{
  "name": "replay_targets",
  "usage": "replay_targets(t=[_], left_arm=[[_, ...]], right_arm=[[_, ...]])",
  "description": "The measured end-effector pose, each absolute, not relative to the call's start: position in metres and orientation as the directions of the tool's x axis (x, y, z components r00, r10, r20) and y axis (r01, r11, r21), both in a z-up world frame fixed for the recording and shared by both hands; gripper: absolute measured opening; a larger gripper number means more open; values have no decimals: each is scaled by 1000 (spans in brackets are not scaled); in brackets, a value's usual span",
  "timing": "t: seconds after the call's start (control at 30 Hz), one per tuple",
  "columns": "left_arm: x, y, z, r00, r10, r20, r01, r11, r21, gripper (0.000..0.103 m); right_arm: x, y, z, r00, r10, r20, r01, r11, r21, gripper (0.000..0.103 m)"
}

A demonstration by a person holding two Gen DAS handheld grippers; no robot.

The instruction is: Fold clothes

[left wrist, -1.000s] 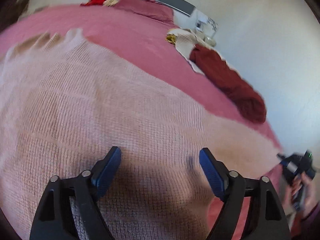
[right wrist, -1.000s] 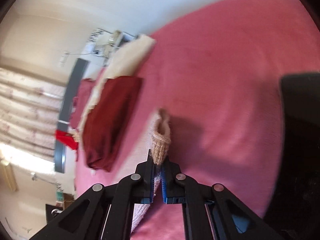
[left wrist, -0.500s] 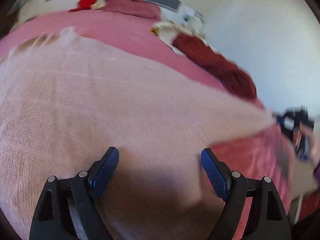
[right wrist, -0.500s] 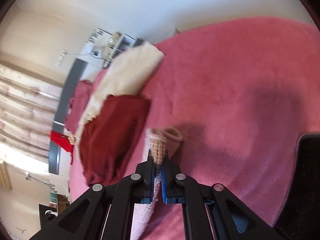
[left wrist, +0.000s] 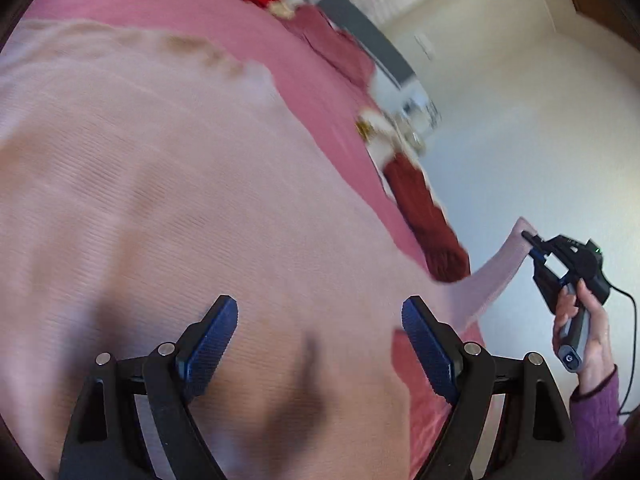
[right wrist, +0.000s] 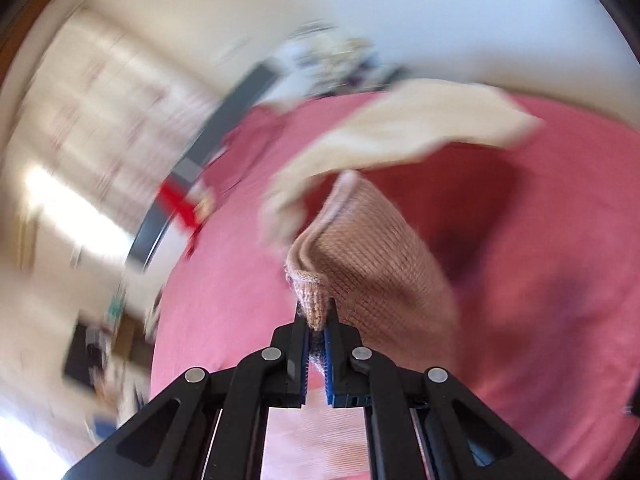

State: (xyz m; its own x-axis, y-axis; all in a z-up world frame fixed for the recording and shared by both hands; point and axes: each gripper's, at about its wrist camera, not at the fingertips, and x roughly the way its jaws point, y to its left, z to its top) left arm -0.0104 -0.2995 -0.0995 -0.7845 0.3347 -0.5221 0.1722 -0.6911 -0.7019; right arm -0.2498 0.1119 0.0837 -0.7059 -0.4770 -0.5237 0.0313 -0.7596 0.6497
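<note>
Left wrist view: the bed (left wrist: 320, 92), covered in a deep pink, short-pile spread, carries the work. Across it lies the pale pink knit sweater (left wrist: 160, 200), spread wide and filling most of the frame. Its fabric is a fine ribbed knit — soft, limp and light by the look of it, likely to stretch and sag under its own weight and to drape wherever it is unsupported. Grip is best taken at a hem, cuff or seam, where the knit is doubled and denser.

Beyond the sweater sits a dark red folded garment (left wrist: 424, 220) on a cream one (right wrist: 400, 128), both near the far edge of the bed.

The left gripper (left wrist: 320, 340) hovers over the sweater with its blue textured pads spread wide and nothing between them. The right gripper (right wrist: 316, 344) is pressed together on the ribbed cuff (right wrist: 308, 292) of a sleeve, which hangs raised off the bed in a taut strip. A thin pinch of this kind may slip if pulled hard — judged, not observed.
</note>
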Motion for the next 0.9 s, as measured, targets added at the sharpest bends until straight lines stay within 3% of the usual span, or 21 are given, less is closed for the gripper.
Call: replay_targets(t=[0.2, 0.33, 0.47, 0.6, 0.67, 0.8, 0.9], left_arm=[[46, -381, -90, -848, 188, -495, 258, -669, -697, 85], [81, -432, -102, -853, 100, -512, 358, -603, -713, 85], [106, -469, -116, -847, 42, -531, 434, -523, -733, 85], [116, -485, -122, -844, -9, -536, 468, -501, -728, 85], [117, -488, -121, -845, -17, -534, 468, -506, -725, 85], [102, -491, -121, -844, -3, -536, 463, -509, -726, 85], [83, -492, -119, -835, 13, -550, 460, -531, -711, 85]], right_arm=[[-217, -140, 99, -528, -664, -529, 375, -742, 556, 5], [-173, -285, 55, -378, -704, -601, 514, -699, 497, 5], [-139, -365, -2, -271, -663, -698, 567, -696, 441, 5], [-114, -399, -56, -180, -599, -780, 605, -693, 392, 10], [-103, -406, -79, -105, -583, -806, 636, -662, 396, 21], [-98, -382, -68, -54, -630, -774, 679, -592, 435, 24], [-102, -311, -39, -113, -730, -674, 645, -569, 509, 27]])
